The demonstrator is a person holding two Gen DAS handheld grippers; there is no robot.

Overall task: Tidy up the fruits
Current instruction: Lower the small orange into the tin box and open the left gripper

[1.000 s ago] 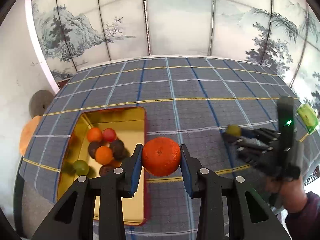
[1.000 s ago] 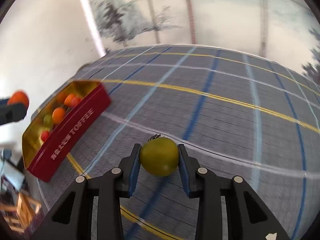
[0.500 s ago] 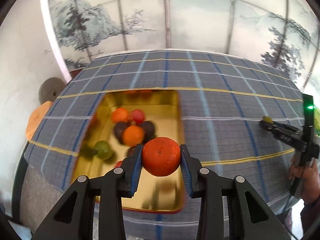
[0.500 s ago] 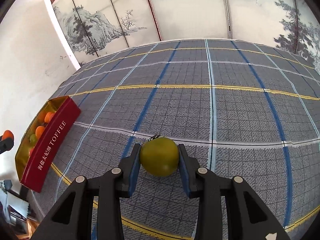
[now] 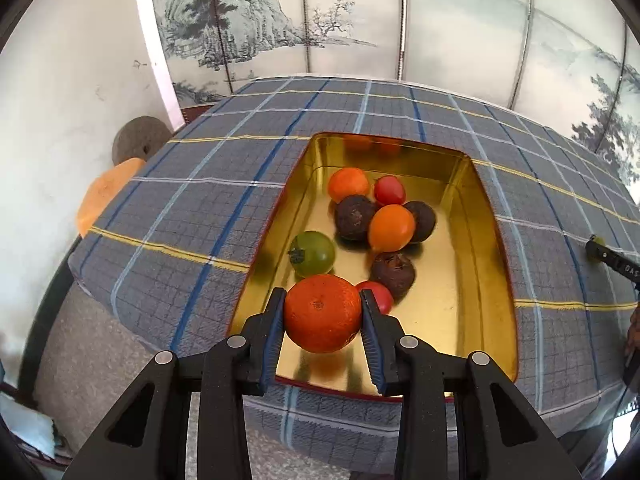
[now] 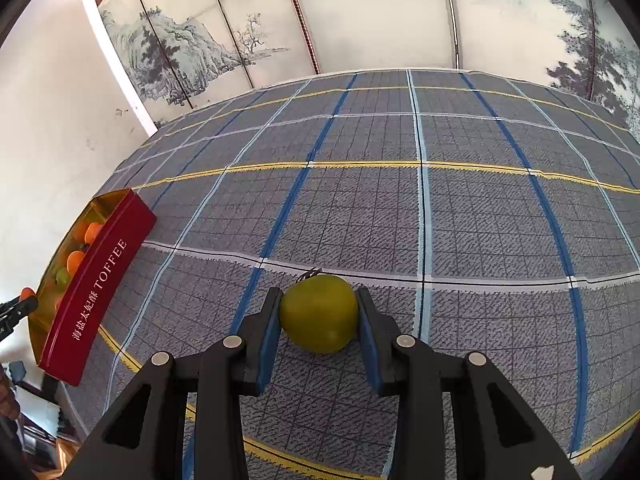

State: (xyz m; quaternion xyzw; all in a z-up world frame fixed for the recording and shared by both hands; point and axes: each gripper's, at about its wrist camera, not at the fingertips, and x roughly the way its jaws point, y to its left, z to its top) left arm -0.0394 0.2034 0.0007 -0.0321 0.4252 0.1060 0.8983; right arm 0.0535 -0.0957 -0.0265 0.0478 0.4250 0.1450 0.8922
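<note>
My left gripper (image 5: 322, 314) is shut on an orange mandarin (image 5: 322, 313) and hangs over the near end of a gold-lined tin (image 5: 460, 184). Inside the tin lie several fruits: a green tomato (image 5: 313, 253), orange fruits (image 5: 391, 227), dark brown fruits (image 5: 353, 216) and small red tomatoes (image 5: 389, 189). My right gripper (image 6: 318, 314) is shut on a green fruit (image 6: 318, 313) above the plaid tablecloth (image 6: 400, 208). In the right wrist view the tin's red side reading TOFFEE (image 6: 100, 284) stands at the far left.
The tablecloth's rounded edge drops off just below the tin (image 5: 168, 304) in the left wrist view. An orange cushion (image 5: 105, 196) and a grey round object (image 5: 138, 144) sit beyond the table's left side. A painted folding screen (image 6: 360, 12) stands behind the table.
The left gripper carried the mandarin leftwards and lower, from beside the tin to over its near end. The right gripper rolled and shifted slightly early on, then held still with the green fruit.
</note>
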